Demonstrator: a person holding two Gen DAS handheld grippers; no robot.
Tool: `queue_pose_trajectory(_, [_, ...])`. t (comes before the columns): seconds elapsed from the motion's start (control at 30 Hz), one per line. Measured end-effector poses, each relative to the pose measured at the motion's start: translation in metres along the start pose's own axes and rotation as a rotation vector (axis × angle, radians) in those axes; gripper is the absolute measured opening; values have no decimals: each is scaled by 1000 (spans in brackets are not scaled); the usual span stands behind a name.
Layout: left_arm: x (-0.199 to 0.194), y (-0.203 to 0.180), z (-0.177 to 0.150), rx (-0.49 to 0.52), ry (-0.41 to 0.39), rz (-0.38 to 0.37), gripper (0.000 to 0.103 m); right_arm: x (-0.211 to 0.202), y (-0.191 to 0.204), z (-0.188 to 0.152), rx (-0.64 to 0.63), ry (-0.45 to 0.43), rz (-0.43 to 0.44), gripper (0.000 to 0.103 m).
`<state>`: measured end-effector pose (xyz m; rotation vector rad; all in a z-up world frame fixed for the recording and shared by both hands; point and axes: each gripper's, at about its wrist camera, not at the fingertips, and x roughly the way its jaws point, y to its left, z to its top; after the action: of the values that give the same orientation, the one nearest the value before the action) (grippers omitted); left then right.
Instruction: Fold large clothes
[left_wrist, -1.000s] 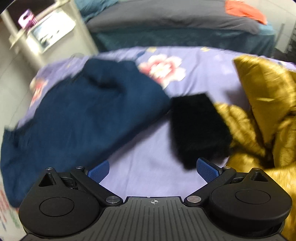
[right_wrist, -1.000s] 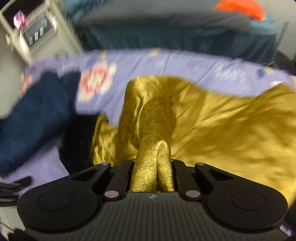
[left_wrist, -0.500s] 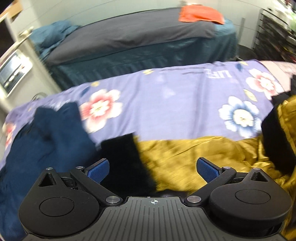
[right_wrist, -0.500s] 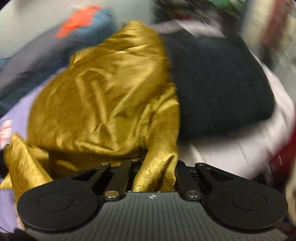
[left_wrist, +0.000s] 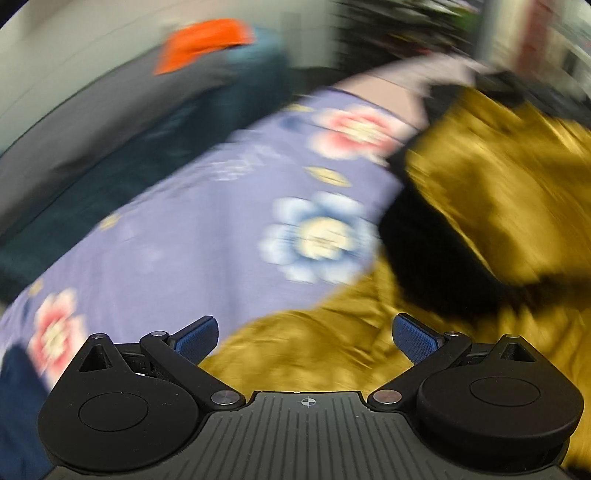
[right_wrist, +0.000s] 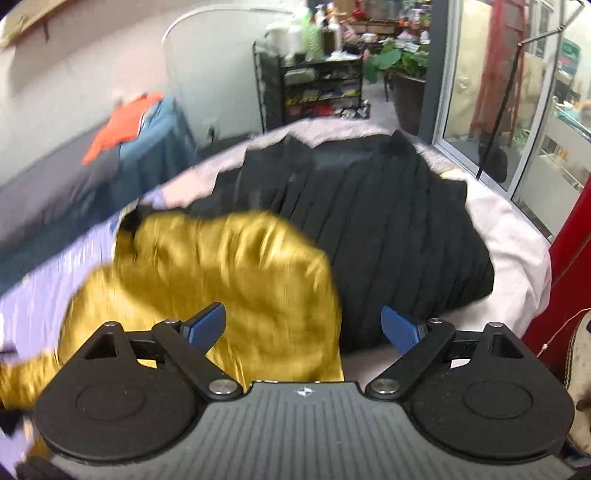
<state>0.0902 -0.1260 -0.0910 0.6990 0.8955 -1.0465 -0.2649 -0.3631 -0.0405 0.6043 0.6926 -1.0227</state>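
Right tongs (right_wrist: 303, 326) have let go of the gold garment (right_wrist: 221, 280); both tongs, left (left_wrist: 306, 338) too, gape wide

Crumpled gold garment (right_wrist: 221, 280) lies against pleated black garment (right_wrist: 388, 221)

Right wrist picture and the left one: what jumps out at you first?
The shiny gold garment grabs the eye, crumpled on the bed just ahead of the open right claw. Behind it lies a big black pleated garment. In the left view, a flowered purple sheet spreads ahead of the open left claw.
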Motion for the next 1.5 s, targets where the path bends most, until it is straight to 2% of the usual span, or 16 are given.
queue_pose_trajectory(0.2, [46, -54, -40, 292, 143, 36, 103, 39, -21, 4, 161, 51, 45, 95])
queue_pose_trajectory(0.37, [97, -65, -58, 427, 211, 266, 103, 88, -33, -14, 339, 162, 57, 94])
queue_pose_trajectory(0.47, [110, -51, -48, 371, 207, 316, 103, 102, -29, -24, 408, 204, 113, 88])
queue_pose_trajectory(0.53, [110, -38, -37, 274, 200, 330, 103, 101, -15, -27, 322, 186, 70, 84])
queue_pose_trajectory(0.57, [110, -32, -34, 228, 205, 333, 103, 98, -7, -28, 261, 178, 54, 76])
queue_pose_trajectory(0.6, [110, -31, -33, 197, 206, 336, 96, 93, -1, -30, 218, 168, 80, 44])
queue_pose_trajectory(0.63, [109, -29, -32, 175, 206, 347, 77, 88, 4, -31, 201, 173, 114, 28])
queue_pose_trajectory(0.67, [107, -25, -32, 155, 201, 359, 72, 81, 9, -33, 184, 171, 136, 20])
queue_pose_trajectory(0.7, [102, -21, -30, 126, 178, 365, 64, 73, 16, -34, 146, 162, 141, 18])
queue_pose_trajectory(0.8, [69, -2, -22, -30, 81, 403, 50, 46, 45, -32, 15, 124, 178, 16])
queue_pose_trajectory(0.93, [-1, 38, -12, -233, -84, 487, 46, 7, 84, -13, -56, 54, 315, 14])
queue_pose_trajectory(1.1, [-138, 98, -21, -475, -316, 630, 46, -52, 142, 25, -202, -85, 544, 12])
queue_pose_trajectory(1.27, [-281, 114, -51, -499, -472, 832, 46, -96, 178, 61, -230, -139, 802, 11])
queue_pose_trajectory(1.4, [-340, 124, -60, -468, -499, 954, 47, -104, 215, 96, -261, -178, 923, 11])
queue_pose_trajectory(1.47, [-331, 142, -58, -432, -473, 1004, 53, -90, 247, 107, -321, -242, 894, 17])
queue_pose_trajectory(1.5, [-313, 158, -57, -421, -433, 1031, 89, -79, 263, 109, -342, -253, 870, 31])
